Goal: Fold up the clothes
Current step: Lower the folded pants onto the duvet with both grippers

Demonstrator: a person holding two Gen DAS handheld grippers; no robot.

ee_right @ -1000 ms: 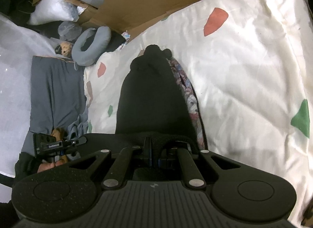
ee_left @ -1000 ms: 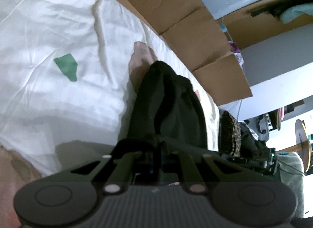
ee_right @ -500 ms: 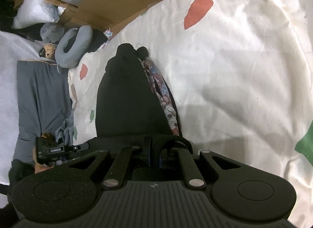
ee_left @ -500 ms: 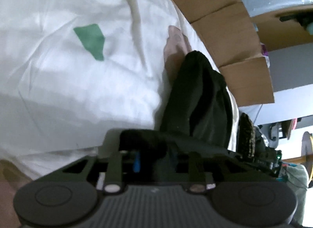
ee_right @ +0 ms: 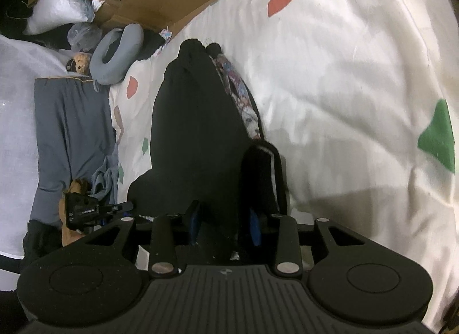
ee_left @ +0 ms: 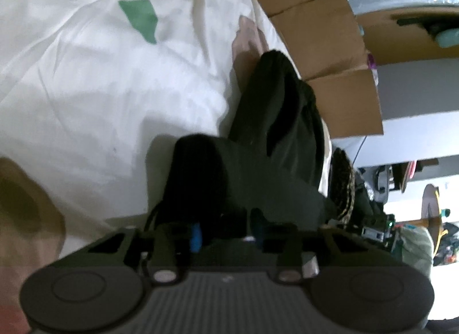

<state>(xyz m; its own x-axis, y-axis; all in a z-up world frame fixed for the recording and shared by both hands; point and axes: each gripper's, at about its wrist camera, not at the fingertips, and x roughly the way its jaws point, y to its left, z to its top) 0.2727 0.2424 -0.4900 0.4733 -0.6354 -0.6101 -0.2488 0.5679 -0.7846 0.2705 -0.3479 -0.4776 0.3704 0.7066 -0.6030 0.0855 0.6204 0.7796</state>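
Note:
A black garment (ee_left: 275, 139) lies on the white bedsheet (ee_left: 86, 75) with coloured patches. In the right wrist view the garment (ee_right: 198, 121) stretches away from me, with a patterned cloth strip (ee_right: 241, 95) along its right edge. My left gripper (ee_left: 226, 233) has its jaws apart, with black cloth lying between and over the blue pads. My right gripper (ee_right: 225, 223) also has its jaws apart, with the garment's near edge bunched between the fingers.
Brown cardboard (ee_left: 324, 35) stands along the bed's far edge. A grey neck pillow (ee_right: 117, 52), a grey folded blanket (ee_right: 68, 127) and a plush toy (ee_right: 79, 60) lie left of the sheet. The other gripper (ee_right: 86, 212) shows at lower left.
Both grippers were shut on the black garment; now both have opened, showing the blue pads. The cloth has slackened and sits loose between the fingers.

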